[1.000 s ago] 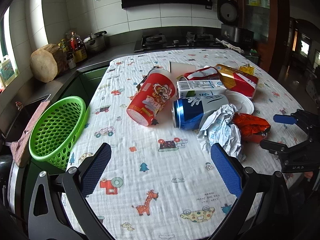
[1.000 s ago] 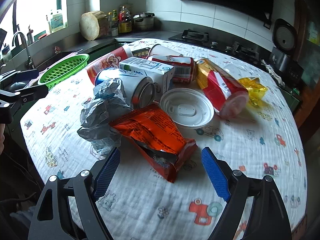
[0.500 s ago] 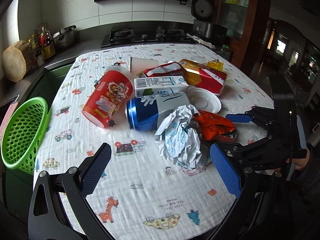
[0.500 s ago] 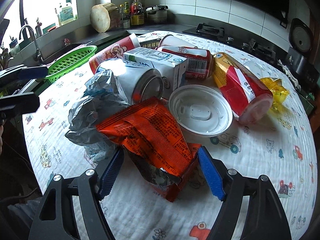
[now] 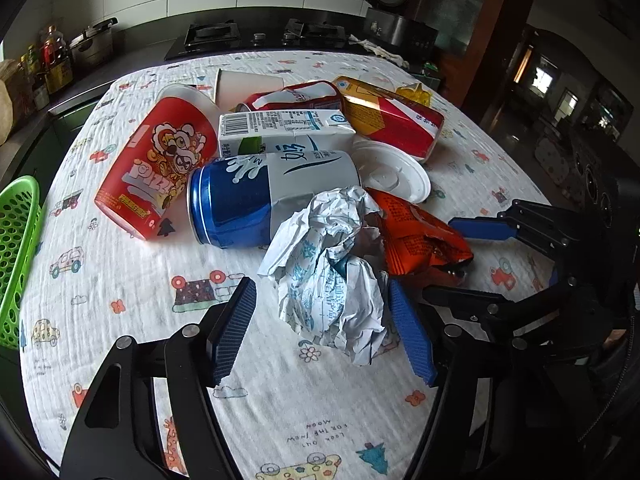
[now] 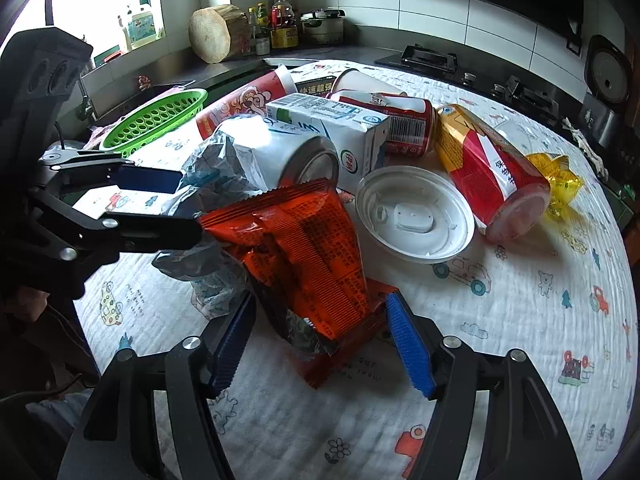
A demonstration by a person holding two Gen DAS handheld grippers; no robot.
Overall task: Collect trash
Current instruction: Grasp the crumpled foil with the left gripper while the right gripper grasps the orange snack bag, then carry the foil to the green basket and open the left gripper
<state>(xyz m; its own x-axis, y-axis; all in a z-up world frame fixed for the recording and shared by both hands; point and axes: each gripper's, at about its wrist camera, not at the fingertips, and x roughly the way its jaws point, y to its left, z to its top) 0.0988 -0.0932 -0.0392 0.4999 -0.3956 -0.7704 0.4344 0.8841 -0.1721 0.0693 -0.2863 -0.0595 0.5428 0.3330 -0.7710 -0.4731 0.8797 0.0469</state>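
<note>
A pile of trash lies on the patterned tablecloth. My left gripper (image 5: 322, 332) is open, its blue pads on either side of a crumpled white paper (image 5: 332, 276). My right gripper (image 6: 320, 340) is open around the near end of an orange snack bag (image 6: 304, 256). The right gripper (image 5: 472, 256) also shows at the right of the left wrist view, and the left gripper (image 6: 168, 204) at the left of the right wrist view. Behind lie a blue-and-white can (image 5: 264, 196), a milk carton (image 5: 280, 128), a red paper cup (image 5: 160, 164) and a white lid (image 6: 416, 216).
A green plastic basket (image 6: 160, 120) sits at the table's left edge, also in the left wrist view (image 5: 16, 248). Red cans (image 6: 492, 172), a yellow wrapper (image 6: 556, 176) and a white cup (image 5: 244, 88) lie farther back. A counter with stove, bottles and pot runs behind.
Both grippers moved forward into the pile. The left now brackets the crumpled paper and the right brackets the orange bag. Both stay open.
</note>
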